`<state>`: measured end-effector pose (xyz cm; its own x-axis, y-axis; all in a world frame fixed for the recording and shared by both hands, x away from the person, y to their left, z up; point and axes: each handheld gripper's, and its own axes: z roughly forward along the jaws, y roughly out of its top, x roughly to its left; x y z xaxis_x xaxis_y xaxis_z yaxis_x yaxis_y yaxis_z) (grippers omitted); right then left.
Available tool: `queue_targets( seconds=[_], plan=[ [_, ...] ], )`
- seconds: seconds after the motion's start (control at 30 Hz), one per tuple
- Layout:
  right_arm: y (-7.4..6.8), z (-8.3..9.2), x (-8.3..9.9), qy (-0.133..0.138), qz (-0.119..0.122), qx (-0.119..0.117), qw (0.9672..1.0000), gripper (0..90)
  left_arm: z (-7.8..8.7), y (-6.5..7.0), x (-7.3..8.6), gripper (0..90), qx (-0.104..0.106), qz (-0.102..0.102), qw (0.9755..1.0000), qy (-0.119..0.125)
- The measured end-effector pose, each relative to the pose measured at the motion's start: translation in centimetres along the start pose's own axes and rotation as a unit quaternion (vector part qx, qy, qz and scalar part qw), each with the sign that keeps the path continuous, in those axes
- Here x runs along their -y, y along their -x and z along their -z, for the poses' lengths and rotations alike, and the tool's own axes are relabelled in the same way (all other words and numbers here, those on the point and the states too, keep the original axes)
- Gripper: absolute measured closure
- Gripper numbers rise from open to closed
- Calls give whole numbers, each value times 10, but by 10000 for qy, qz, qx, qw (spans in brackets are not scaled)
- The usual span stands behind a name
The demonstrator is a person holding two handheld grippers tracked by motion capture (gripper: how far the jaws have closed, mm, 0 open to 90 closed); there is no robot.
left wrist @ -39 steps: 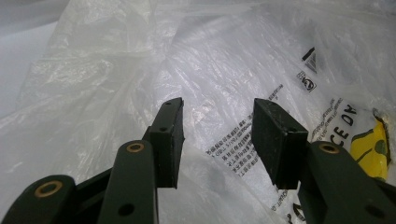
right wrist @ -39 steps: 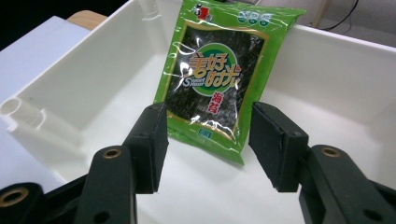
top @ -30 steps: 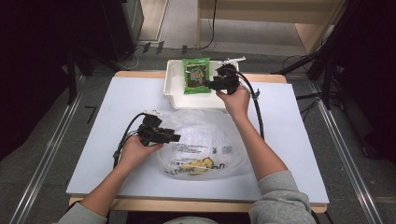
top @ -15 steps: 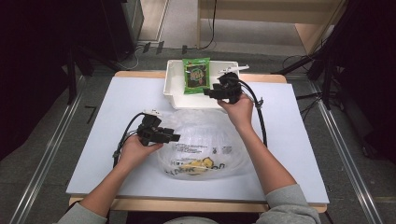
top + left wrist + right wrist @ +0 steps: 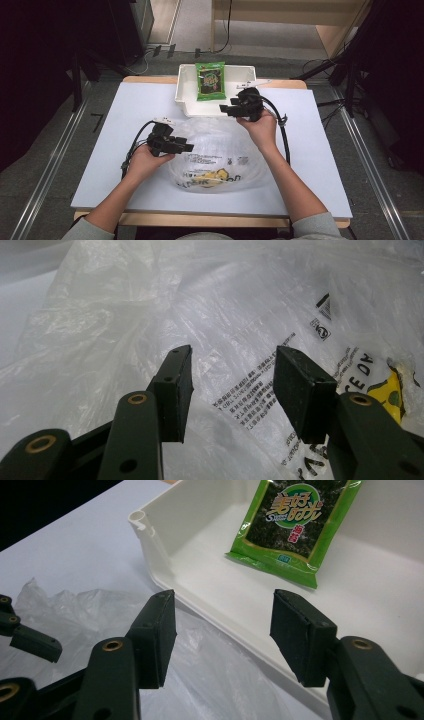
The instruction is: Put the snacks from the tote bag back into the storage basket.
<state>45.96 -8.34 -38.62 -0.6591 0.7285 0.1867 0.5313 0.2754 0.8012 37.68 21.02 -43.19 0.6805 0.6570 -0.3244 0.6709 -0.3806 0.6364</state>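
The table [image 5: 115,145] carries a clear plastic bag [image 5: 215,150] at centre-front and a white tray [image 5: 186,97] at the far edge, the tray's near rim just touching or overlapping the bag's far side. A green snack pack [image 5: 210,80] lies flat in the tray, against its far wall and left of centre; the tray floor to its right is bare. Open table remains on both sides of the bag, wider on the left; the near edge lies close to the bag's front. The left hand-held gripper [image 5: 186,147] rests at the bag's left edge, pointing across it; its jaws stand wide, have just been opening, and in the left gripper view hold nothing between the pads, with the printed film [image 5: 240,390] lying beyond them. The right hand-held gripper [image 5: 226,108] hangs over the tray's near rim, where tray and bag meet; its jaws stand wide, have just been opening, and are empty, the rim [image 5: 235,625] and the pack [image 5: 295,525] showing past them. Against the earlier frame, the right hand-held gripper has drawn back from beside the pack in the tray toward the person and slightly left. The left one, the bag, the tray and the pack lie as before.
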Motion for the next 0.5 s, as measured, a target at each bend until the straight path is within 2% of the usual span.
queue_targets(
  seconds=[0.37, 0.5],
  plan=[
    [-8, 17, 24, -55, 62, -40, 10000, 451, 4, 2, -3, 495, 8, -71, 10000, 17],
    [-11, 23, 31, -70, 68, -67, 9999, 449, 6, 1, -4, 487, 47, -32, 10000, 11]
  ],
)
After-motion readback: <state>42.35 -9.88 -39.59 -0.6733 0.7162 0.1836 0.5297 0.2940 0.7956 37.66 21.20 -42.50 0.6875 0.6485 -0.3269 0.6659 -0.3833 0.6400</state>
